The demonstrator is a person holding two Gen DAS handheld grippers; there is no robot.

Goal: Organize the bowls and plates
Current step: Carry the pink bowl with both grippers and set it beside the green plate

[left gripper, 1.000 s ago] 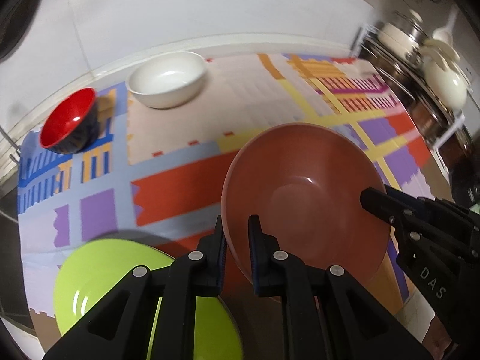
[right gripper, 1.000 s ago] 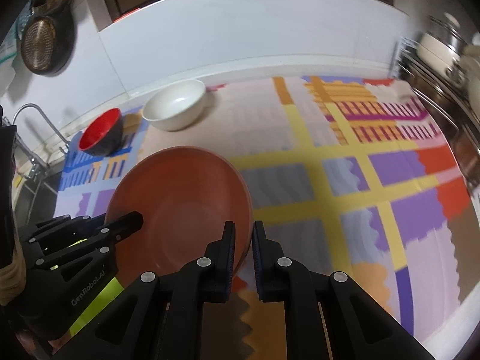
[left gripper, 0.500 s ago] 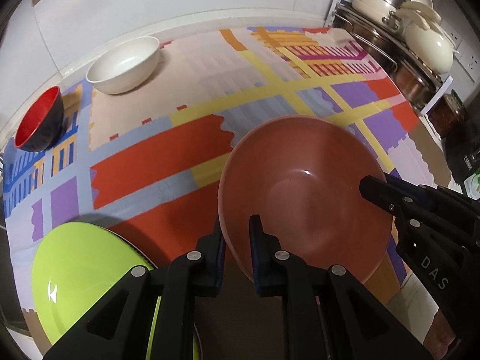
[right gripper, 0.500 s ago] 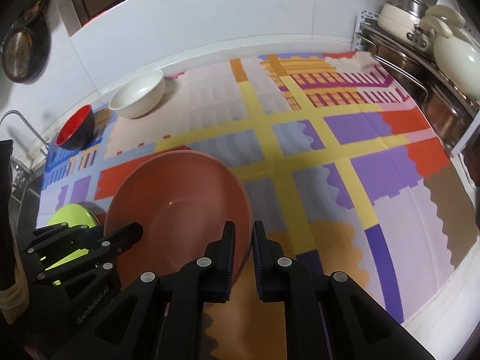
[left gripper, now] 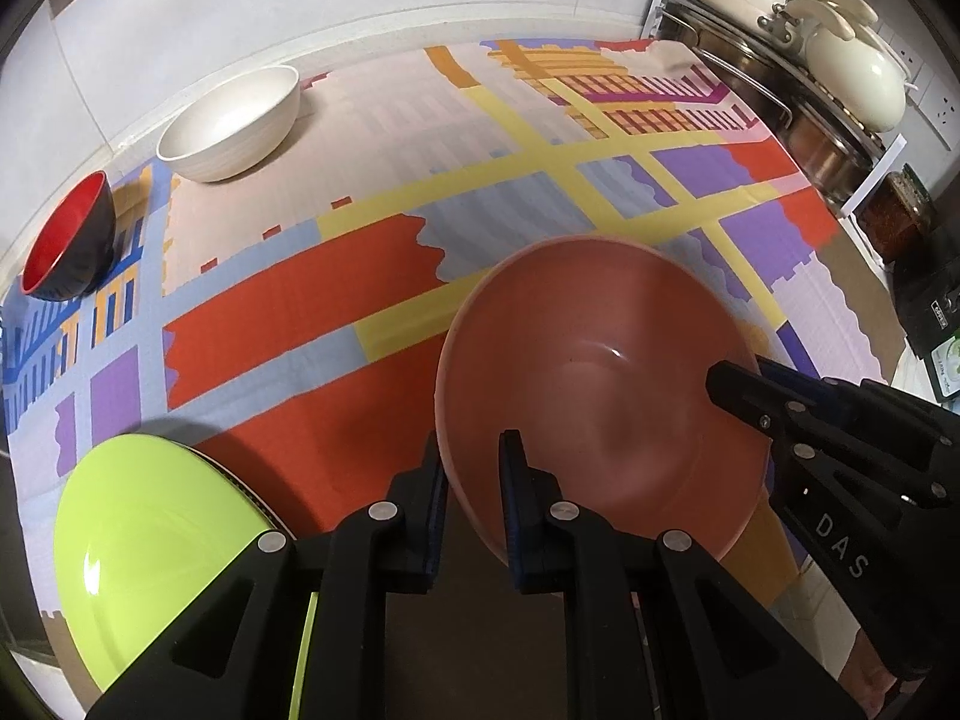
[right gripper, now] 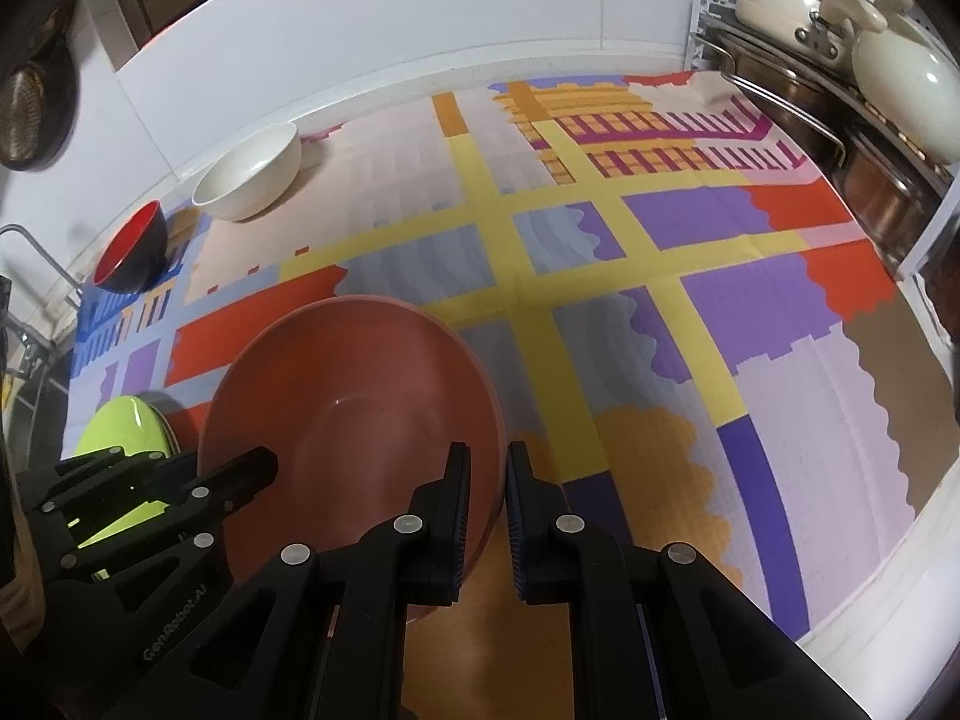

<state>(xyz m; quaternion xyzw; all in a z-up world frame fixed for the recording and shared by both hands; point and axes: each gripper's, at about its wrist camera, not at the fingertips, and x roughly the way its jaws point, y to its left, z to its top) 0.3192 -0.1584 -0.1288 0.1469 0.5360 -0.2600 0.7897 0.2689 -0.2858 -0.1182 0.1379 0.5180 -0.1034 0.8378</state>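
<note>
A large terracotta bowl (left gripper: pixel 600 372) is held between both grippers above the patterned mat; it also shows in the right wrist view (right gripper: pixel 354 414). My left gripper (left gripper: pixel 471 480) is shut on its left rim. My right gripper (right gripper: pixel 485 480) is shut on its right rim and appears in the left wrist view (left gripper: pixel 756 396). A lime green plate (left gripper: pixel 150 540) lies at the near left of the mat. A white bowl (left gripper: pixel 231 123) and a red-and-black bowl (left gripper: pixel 69 240) stand at the far left.
The colourful mat (right gripper: pixel 600 276) covers the counter up to a white tiled wall. A metal rack with pots and a cream lidded pot (left gripper: pixel 852 78) stands at the far right. A sink edge (right gripper: pixel 30 276) lies at the left.
Both grippers have carried the terracotta bowl back and to the right, away from the white and red bowls. The green plate stays in place.
</note>
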